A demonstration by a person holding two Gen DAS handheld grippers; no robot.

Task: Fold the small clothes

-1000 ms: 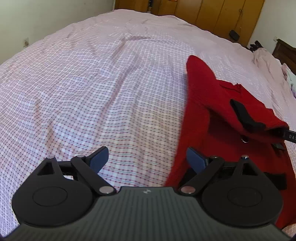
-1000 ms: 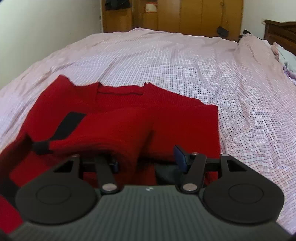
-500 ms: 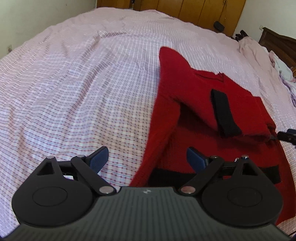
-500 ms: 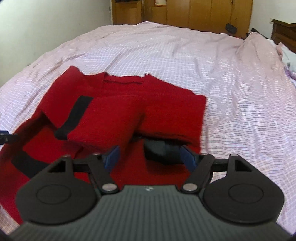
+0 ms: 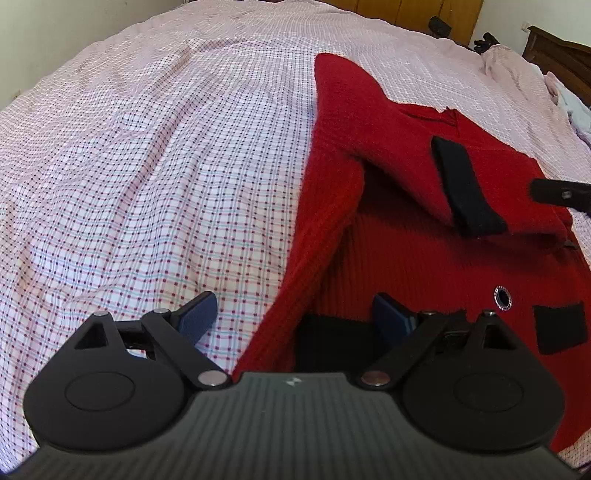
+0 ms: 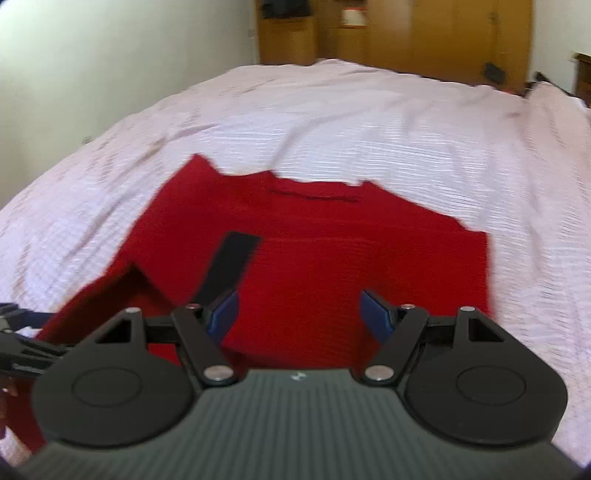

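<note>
Left tool [image 5: 293,314]: jaws spread wide, nothing gripped. One blue pad [image 5: 197,314] hangs over the checked bedsheet [image 5: 147,166]; the other is over the red sweater [image 5: 406,258], near its black hem band [image 5: 325,343]. The sweater's left edge passes between the two pads.

Right tool [image 6: 299,310]: jaws apart, just been opening, nothing between them. It hangs over the sweater's folded middle; this view is blurred.

Red sweater: lies flat on the bed, collar [image 6: 314,192] toward the far end. Both sleeves are folded inward across the chest; one sleeve's black cuff [image 5: 465,188] rests on top. A black patch [image 5: 561,328] and a round ringed stud [image 5: 503,296] show on the lower front.

Bedsheet: pink-and-white check, rumpled, reaching all around the sweater.

Beyond the bed's far edge: wooden wardrobe doors [image 6: 424,33] and a pale wall [image 6: 110,55].
</note>
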